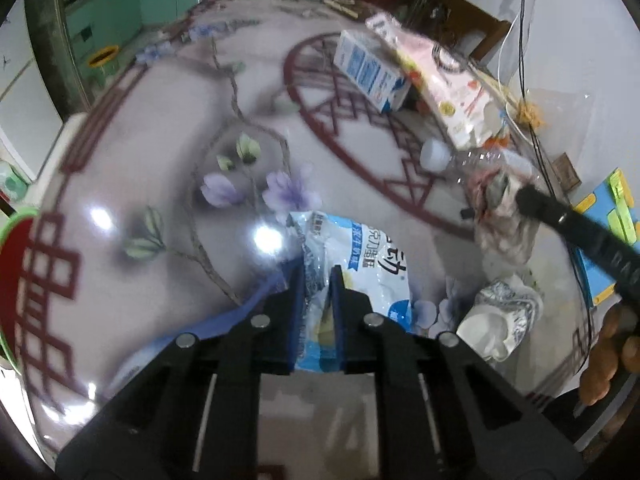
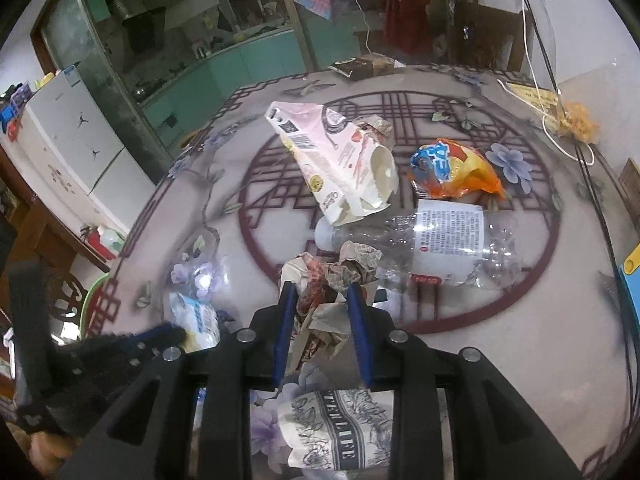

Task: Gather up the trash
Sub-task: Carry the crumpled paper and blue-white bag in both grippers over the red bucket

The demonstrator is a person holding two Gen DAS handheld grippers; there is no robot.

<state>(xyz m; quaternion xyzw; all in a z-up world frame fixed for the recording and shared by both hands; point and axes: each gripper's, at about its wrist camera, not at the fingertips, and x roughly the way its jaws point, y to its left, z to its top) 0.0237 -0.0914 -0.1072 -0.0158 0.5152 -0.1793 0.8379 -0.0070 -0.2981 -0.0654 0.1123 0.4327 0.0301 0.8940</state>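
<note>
In the left wrist view my left gripper (image 1: 318, 280) is shut on a white-and-blue plastic wrapper (image 1: 360, 256) that lies on the flowered tabletop (image 1: 160, 128). In the right wrist view my right gripper (image 2: 320, 300) is shut on a crumpled wad of printed paper (image 2: 332, 272), slightly above the table. From the left view that wad (image 1: 500, 220) hangs at the tip of the right gripper (image 1: 510, 196). From the right view the left gripper (image 2: 176, 332) appears low on the left, on the wrapper (image 2: 196, 316).
On the table lie a pink carton (image 2: 340, 160), a clear plastic bottle (image 2: 440, 240), an orange snack bag (image 2: 452, 168), a crushed paper cup (image 2: 336, 428) and a blue-and-white milk carton (image 1: 368, 72). A green-rimmed bin (image 1: 16, 264) stands off the left edge. Cables (image 2: 552, 80) hang at the right.
</note>
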